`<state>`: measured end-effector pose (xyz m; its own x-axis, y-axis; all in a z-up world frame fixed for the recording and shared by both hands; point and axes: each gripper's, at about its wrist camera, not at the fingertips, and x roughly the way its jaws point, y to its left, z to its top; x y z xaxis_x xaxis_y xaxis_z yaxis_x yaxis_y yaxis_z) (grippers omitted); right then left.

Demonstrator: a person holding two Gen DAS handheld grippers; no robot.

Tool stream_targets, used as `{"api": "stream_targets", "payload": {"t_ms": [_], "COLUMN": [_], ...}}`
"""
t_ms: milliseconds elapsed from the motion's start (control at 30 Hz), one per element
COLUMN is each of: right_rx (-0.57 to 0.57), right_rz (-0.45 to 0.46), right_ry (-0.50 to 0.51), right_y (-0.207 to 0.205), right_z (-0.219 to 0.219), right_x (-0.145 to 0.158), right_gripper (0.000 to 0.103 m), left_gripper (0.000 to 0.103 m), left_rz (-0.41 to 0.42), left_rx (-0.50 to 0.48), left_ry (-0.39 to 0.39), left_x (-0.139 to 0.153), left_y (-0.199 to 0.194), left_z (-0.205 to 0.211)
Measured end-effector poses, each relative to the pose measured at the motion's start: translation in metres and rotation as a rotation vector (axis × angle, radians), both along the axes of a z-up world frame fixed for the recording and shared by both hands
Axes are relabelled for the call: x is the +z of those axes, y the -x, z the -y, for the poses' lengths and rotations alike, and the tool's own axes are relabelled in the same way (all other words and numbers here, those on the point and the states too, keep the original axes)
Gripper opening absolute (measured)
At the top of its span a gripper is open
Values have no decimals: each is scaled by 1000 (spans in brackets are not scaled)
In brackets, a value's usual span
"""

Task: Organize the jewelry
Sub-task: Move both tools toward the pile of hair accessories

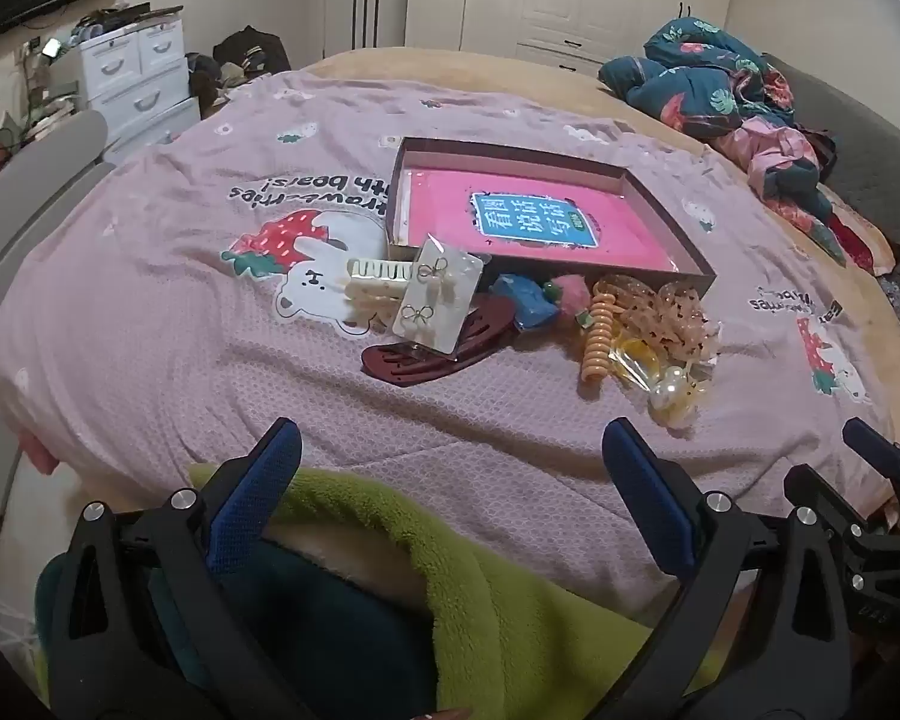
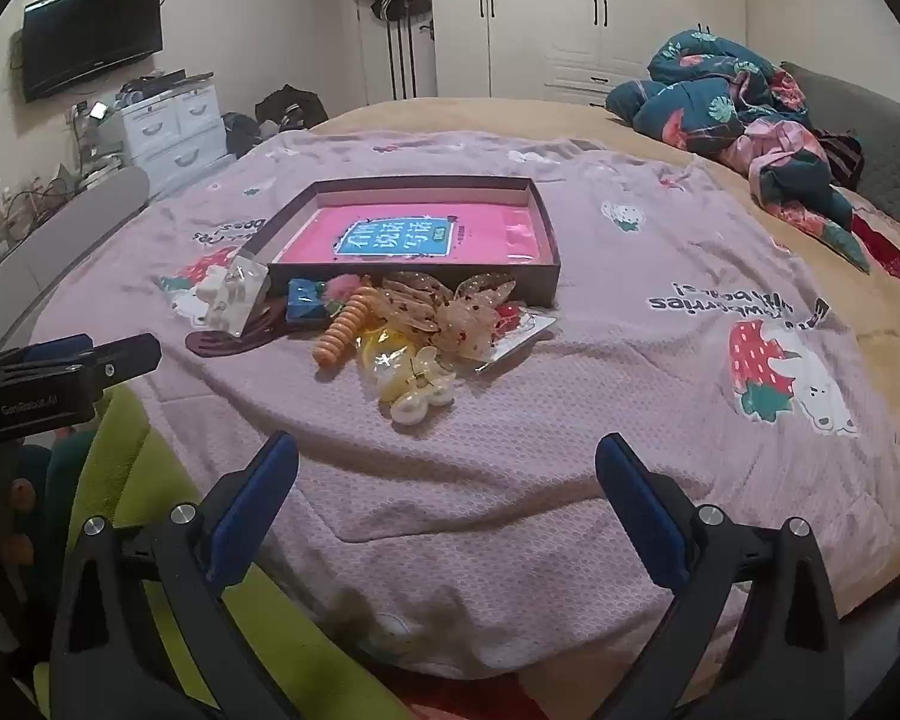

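Pearly clip [image 2: 407, 409] sits at near edge of the jewelry pile [image 2: 414, 324], mid-frame on the bed [image 2: 630, 420], w/ box [image 2: 549, 240] just behind. Right gripper [image 2: 447, 456] spread, empty, pile straight ahead, so likely the nearer one. Left gripper [image 1: 450, 441] also spread & empty; pile lies ahead, slightly right. Orange coil [image 2: 342, 330] runs near-to-far.

The left gripper [image 1: 450, 450] hovers with its jaws spread wide and nothing between them, its blue-padded fingers [image 1: 645, 468] pointing forward and slightly down. The right gripper [image 2: 447, 462] is posed the same way, jaws wide apart and empty, blue pads [image 2: 258, 492] facing each other. The two sit close side by side, each showing at the edge of the other's view.
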<state>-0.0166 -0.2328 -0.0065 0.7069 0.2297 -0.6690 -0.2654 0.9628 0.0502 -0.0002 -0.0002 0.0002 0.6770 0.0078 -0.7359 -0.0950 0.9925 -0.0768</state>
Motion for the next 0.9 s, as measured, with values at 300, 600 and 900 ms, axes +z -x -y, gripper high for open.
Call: {"api": "stream_targets", "payload": {"t_ms": [300,600,900], "right_rx": [10,20,24], "right_rz": [-1,16,23], "right_ry": [-10,0,3], "right_y": [2,4,5], "right_z": [-2,-5,-6], "right_x": [3,3,5], "right_gripper": [99,99,99], "left_gripper": [94,94,94], "left_rz": [11,20,18], "left_rx": [-1,-2,-7], "left_ry": [6,7,7], "left_x": [7,6,5], "left_y": [4,4,5], "left_z": [-5,1,2]}}
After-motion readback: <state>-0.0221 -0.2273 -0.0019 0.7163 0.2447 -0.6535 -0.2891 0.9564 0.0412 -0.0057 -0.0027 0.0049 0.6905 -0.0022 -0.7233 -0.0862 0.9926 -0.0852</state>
